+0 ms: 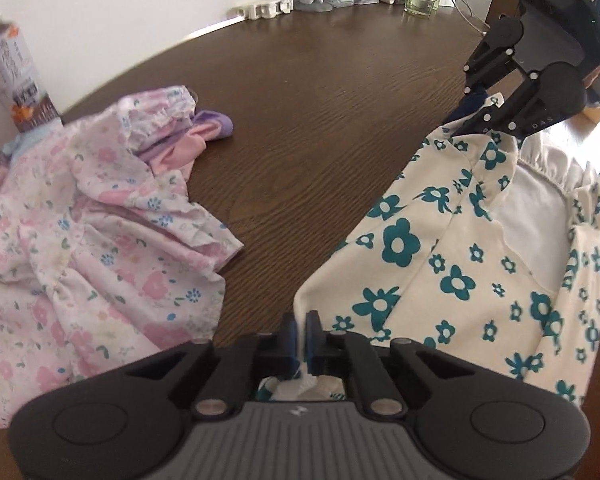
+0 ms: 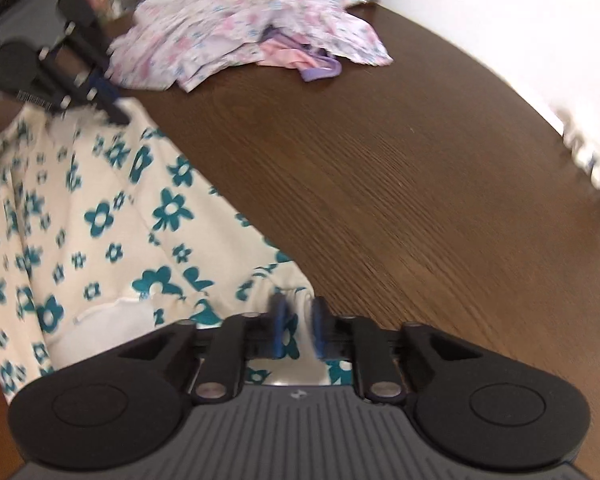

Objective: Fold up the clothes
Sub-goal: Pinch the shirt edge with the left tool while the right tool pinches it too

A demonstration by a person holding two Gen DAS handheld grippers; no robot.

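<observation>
Because both grippers pinch the same cream garment with teal flowers [image 1: 440, 248], it is held stretched between them over the brown table [image 1: 320, 100], probably to straighten it before a fold.

Taking that garment as the landmark and reading the left wrist view from left to right: a printed carton [image 1: 14, 76] stands far to its left by the wall, in front of it lies a crumpled pink floral pile [image 1: 92, 216], apparently waiting its turn, and bare table separates the pile from the garment. The left gripper [image 1: 301, 334] is pressed together on the garment's near left corner. The right gripper [image 1: 472, 120] clamps its far edge, near the frilled neckline; in its own blurred view, cloth sits between its blue pads [image 2: 278, 332].
</observation>
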